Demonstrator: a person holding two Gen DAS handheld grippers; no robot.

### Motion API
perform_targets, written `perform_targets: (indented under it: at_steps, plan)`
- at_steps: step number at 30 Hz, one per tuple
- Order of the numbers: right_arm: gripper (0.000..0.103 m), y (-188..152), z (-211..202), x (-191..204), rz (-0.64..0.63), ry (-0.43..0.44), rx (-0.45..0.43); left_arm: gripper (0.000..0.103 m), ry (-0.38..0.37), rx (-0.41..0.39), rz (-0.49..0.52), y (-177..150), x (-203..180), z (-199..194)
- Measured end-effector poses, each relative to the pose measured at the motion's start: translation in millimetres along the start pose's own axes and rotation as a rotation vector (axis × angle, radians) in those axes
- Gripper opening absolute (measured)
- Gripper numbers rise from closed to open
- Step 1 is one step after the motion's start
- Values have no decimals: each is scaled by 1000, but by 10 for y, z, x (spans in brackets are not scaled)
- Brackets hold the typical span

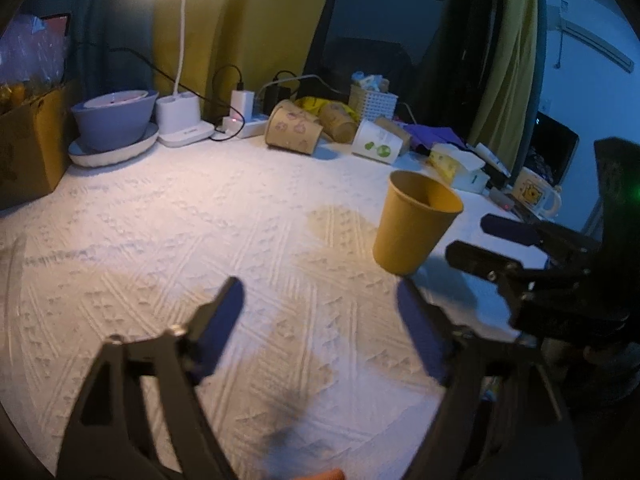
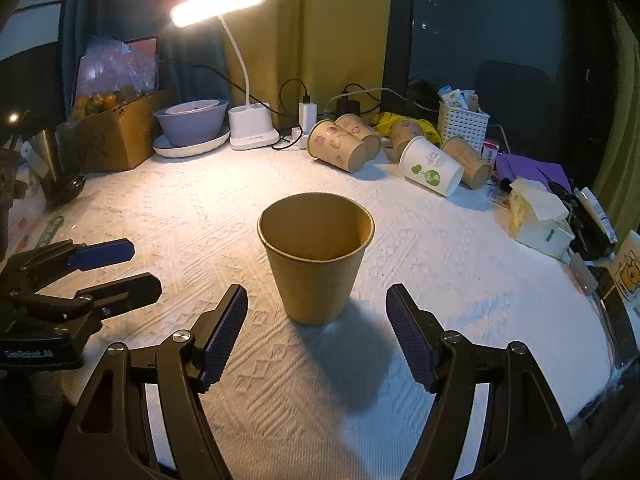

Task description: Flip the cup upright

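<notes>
Right wrist view, items left to right. Left gripper (image 2: pixel 120 268): at the left edge, blue-padded fingers spread apart, holding nothing. Right gripper (image 2: pixel 316 328): jaws released and wide, one ribbed blue pad on each side of the cup, neither touching it. Paper cup (image 2: pixel 316 256): plain tan, standing mouth up on the white textured tablecloth (image 2: pixel 200 208), centred just ahead of the right gripper's fingertips, well apart from the spare cups (image 2: pixel 344 146) lying on their sides along the back edge near the desk lamp (image 2: pixel 218 4). In the left wrist view the same paper cup (image 1: pixel 416 228) sits to the right, leaning in the fisheye frame, with the left gripper (image 1: pixel 320 308) open over bare cloth

Handling, as judged: thin-walled, empty, very light; wall soft and easily dented, stiffer at the rolled rim and at the base. Surface matt, not slippery against ribbed pads. Best hold: across the mid-wall or lower third, light squeeze only. Tips readily if nudged

Task status, as judged: cup appears already upright; little remains but to draw clear without knocking it
</notes>
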State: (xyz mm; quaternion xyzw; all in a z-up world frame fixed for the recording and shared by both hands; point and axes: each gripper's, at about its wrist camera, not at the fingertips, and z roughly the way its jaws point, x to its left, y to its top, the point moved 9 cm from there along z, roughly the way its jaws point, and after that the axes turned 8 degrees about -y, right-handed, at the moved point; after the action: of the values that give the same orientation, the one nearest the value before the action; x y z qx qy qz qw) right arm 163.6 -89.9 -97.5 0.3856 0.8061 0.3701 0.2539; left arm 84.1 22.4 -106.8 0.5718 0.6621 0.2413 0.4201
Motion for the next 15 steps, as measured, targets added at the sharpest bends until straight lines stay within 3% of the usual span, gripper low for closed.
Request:
perform_targets:
  at_steps: [11,15]
  plan:
    - [75,43,-350,-72,59,3,-29,85,0,-64,50,104,-169,-241]
    - [75,104,-501,-99,82,2,-45,91,30,-99,88,227,-238,-338]
